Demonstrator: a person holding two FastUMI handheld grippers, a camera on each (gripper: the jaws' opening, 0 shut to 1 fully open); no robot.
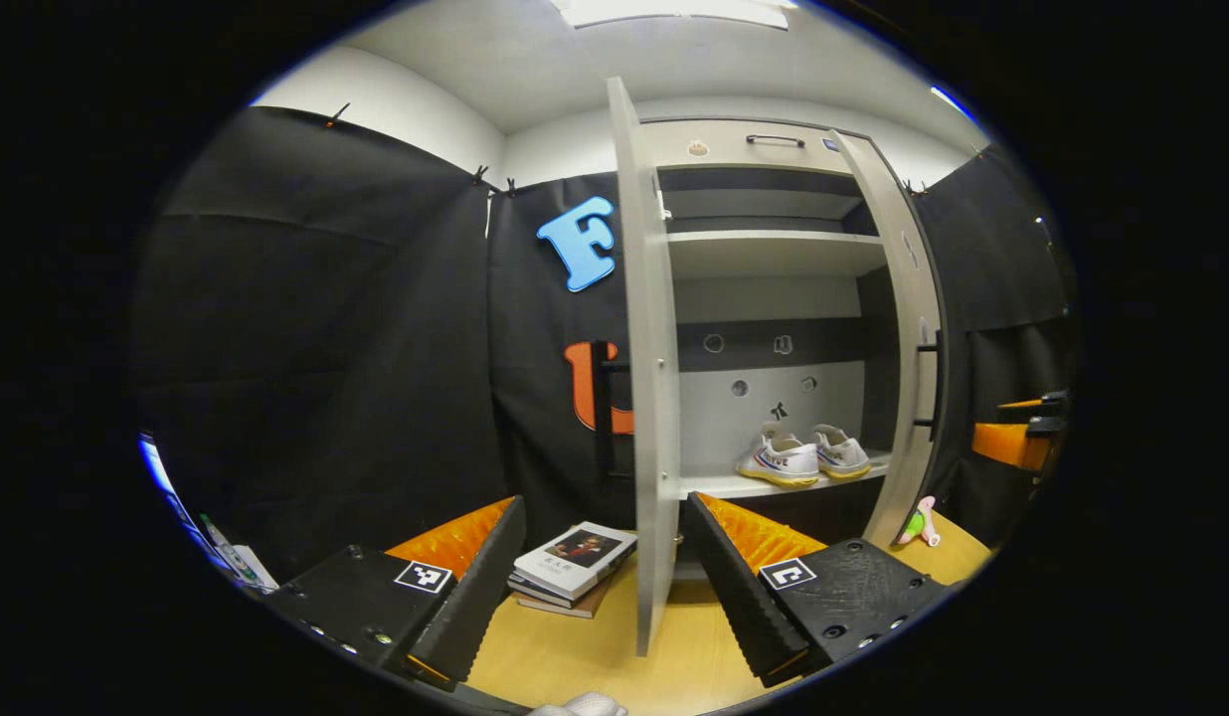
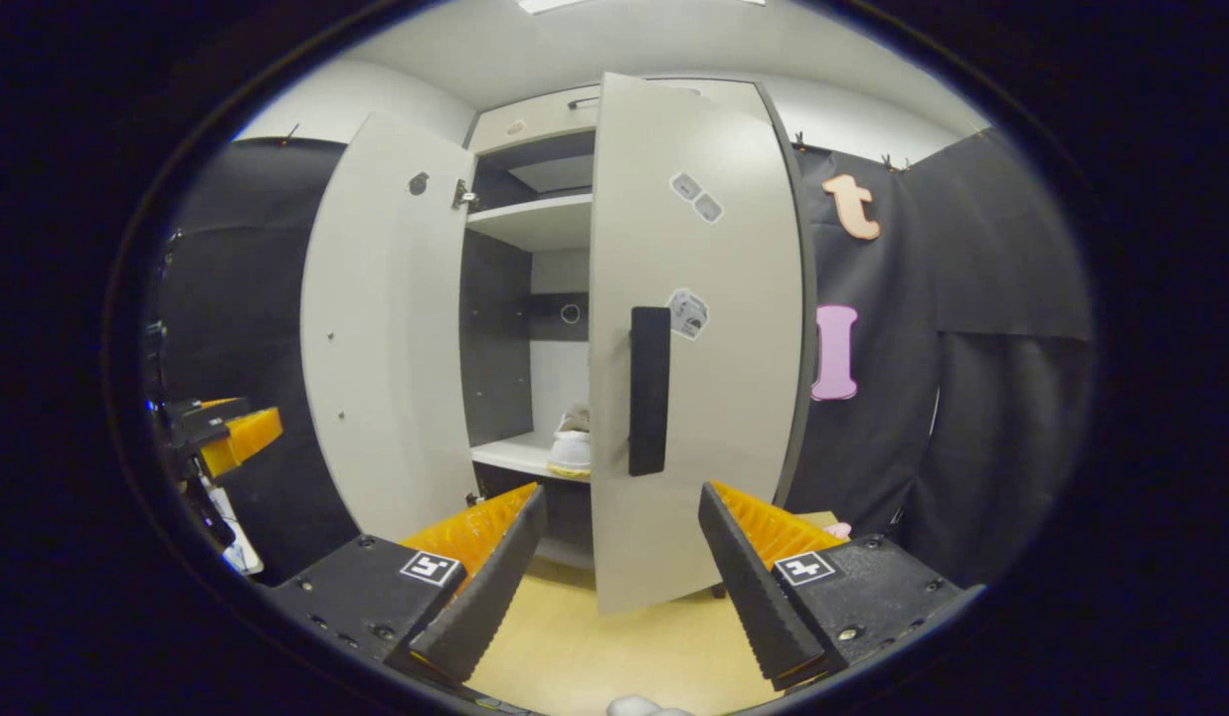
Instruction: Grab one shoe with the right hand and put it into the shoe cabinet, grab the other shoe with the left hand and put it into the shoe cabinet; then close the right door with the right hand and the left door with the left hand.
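Cabinet: the tall pale-grey shoe cabinet (image 1: 774, 254) is standing against the booth wall with both doors swung out.
Shoes: the two white sneakers with yellow soles (image 1: 801, 455) are sitting side by side on the cabinet's lower shelf, toes pointing outward; in the right gripper view one shoe is showing in the gap between the doors.
Left door: the flat grey left door (image 1: 654, 398) is standing edge-on, just in front of the cabinet opening.
Right door: the grey right door with a black bar handle (image 2: 689, 338) is hanging partly open, covering most of the cabinet interior.
Left gripper: the left gripper (image 1: 605, 582) is hovering released in front of the left door edge, jaws apart and gripping nothing.
Right gripper: the right gripper (image 2: 619, 572) is hovering released below the handle, jaws apart either side of the door's lower edge.
Books: a stack of thin books (image 1: 573, 565) is lying on the yellow floor (image 1: 575, 646) left of the cabinet.
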